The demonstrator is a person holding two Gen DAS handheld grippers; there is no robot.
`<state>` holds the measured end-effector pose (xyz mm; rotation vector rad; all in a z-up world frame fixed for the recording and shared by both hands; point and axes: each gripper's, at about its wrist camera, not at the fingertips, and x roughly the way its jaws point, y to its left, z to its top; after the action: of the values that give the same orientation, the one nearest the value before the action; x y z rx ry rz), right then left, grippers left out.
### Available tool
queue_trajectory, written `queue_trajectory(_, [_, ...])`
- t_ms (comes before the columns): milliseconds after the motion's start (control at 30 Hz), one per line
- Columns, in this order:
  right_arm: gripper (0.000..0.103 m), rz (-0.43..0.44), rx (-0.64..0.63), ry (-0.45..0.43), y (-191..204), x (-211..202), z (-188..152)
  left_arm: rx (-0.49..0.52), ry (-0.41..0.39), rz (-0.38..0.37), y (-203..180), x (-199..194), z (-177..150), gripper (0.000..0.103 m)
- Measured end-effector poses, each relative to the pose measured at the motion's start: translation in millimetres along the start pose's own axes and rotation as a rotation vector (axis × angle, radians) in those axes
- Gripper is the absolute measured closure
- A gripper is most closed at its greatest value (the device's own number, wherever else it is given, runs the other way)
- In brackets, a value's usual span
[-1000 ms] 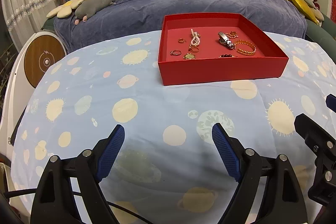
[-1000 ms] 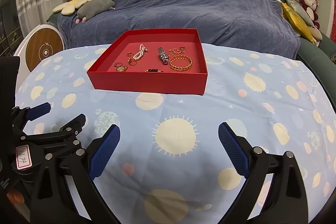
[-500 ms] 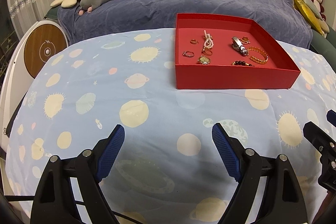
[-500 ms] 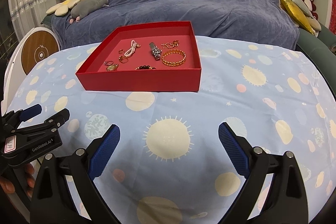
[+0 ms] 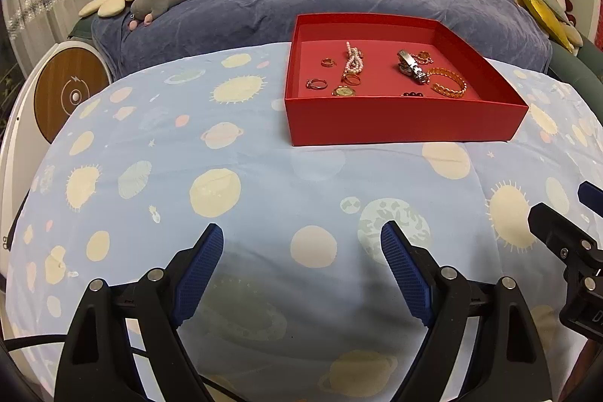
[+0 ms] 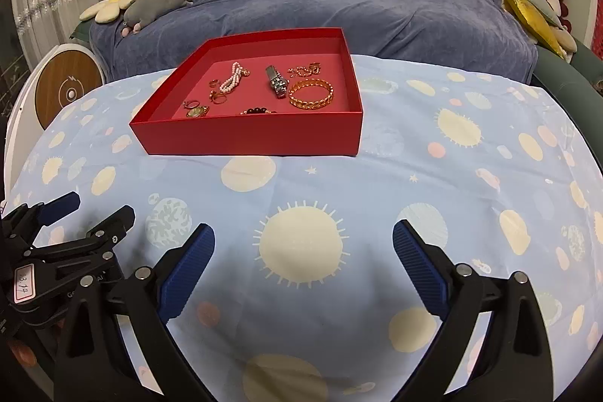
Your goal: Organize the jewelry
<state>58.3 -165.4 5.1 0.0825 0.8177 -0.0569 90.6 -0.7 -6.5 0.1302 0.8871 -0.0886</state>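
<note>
While both tools hang spread and empty above the planet-print table (image 6: 471, 153), the task looks to be at its approach step, nothing yet gripped. Nearest the red tray (image 6: 248, 134) on its near side, the right tool (image 6: 303, 243) hovers well short of its front wall; the left tool (image 5: 301, 243) hovers likewise, nearer the tray's left corner. Inside the tray, jewelry lies loose: a gold bracelet (image 6: 311, 94), a watch (image 6: 276, 81), a pearl strand (image 6: 231, 81), rings. Next comes a reach over the wall and a fine pinch on one piece.
</note>
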Motion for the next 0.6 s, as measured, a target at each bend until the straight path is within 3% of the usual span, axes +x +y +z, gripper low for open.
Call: queue_trajectory(600, [0.008,-0.002,-0.039,0.014,16,6,-10,-0.015,0.011,-0.013,-4,3,-2,0.017])
